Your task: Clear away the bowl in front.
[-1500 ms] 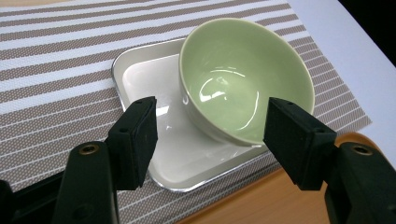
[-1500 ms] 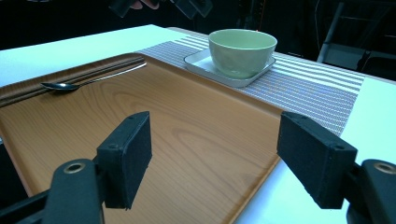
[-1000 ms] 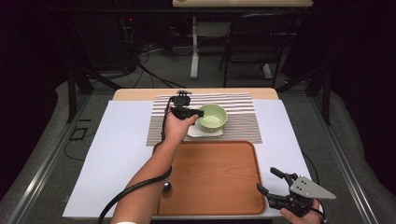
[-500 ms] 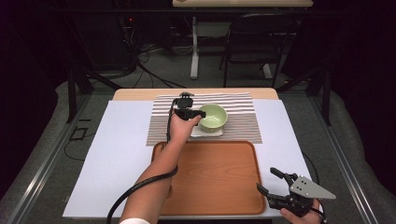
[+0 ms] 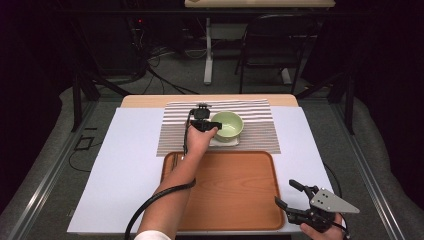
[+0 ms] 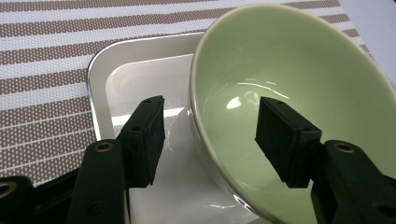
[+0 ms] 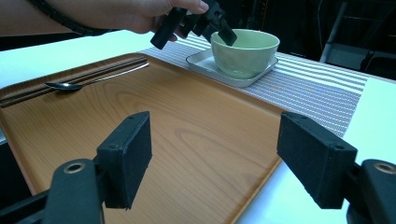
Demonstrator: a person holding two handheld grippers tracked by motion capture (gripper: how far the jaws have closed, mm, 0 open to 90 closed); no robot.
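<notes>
The left gripper (image 5: 212, 126) is out over the striped placemat (image 5: 260, 131), and its jaws straddle the near wall of the pale green bowl (image 5: 227, 125). In the left gripper view one pad (image 6: 149, 135) hangs outside the bowl (image 6: 299, 79), over the white square dish (image 6: 135, 84), while the other sits inside, down in the hollow. The jaws have just been closing with the rim between them, but there is a visible gap on either side of the wall, so they stand spread and are not pinching it yet.

The bowl itself sits upright in that shallow white dish (image 5: 225, 141), which lies on the placemat just beyond the far edge of the wooden tray (image 5: 235, 195). Seen from the right gripper view, the bowl (image 7: 245, 51) takes up most of the dish (image 7: 205, 63) (only the rim and corners poke out around it), and the left gripper (image 7: 215, 25) dips in from above, held in the person's left hand (image 7: 140, 16).

The right gripper (image 5: 295, 200) hovers low off the near right corner of the tray, well apart from the bowl, its jaws spread wide with nothing between them. Along the tray's left edge lie a spoon (image 7: 88, 79) and a pair of dark chopsticks (image 7: 74, 77), side by side. Under everything is a white table cover (image 5: 125, 165).
</notes>
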